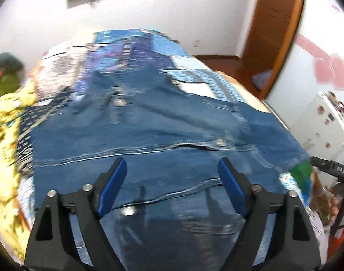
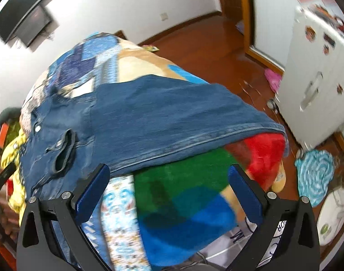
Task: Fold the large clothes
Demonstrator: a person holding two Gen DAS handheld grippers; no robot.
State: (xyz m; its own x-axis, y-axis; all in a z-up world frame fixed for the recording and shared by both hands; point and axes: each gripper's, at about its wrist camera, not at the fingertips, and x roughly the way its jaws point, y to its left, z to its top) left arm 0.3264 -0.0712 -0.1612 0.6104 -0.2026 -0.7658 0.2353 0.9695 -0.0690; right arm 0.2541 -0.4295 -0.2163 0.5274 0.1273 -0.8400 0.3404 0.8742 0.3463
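A denim garment (image 1: 149, 122), apparently a jacket with metal snap buttons (image 1: 220, 141), lies spread flat on a bed (image 2: 135, 65), its long axis running from nine to three o'clock in the left wrist view and its hem toward six. Its right edge hangs over a red, green and blue plush blanket (image 2: 183, 180). The left tool (image 1: 172, 187) hovers over the hem with its blue pads apart, nothing between them. The right tool (image 2: 168, 194) also stands open over the blanket. Yellow clothing (image 1: 4, 135) lies at nine o'clock. Lettering at six o'clock in the right wrist view is too blurred to read.
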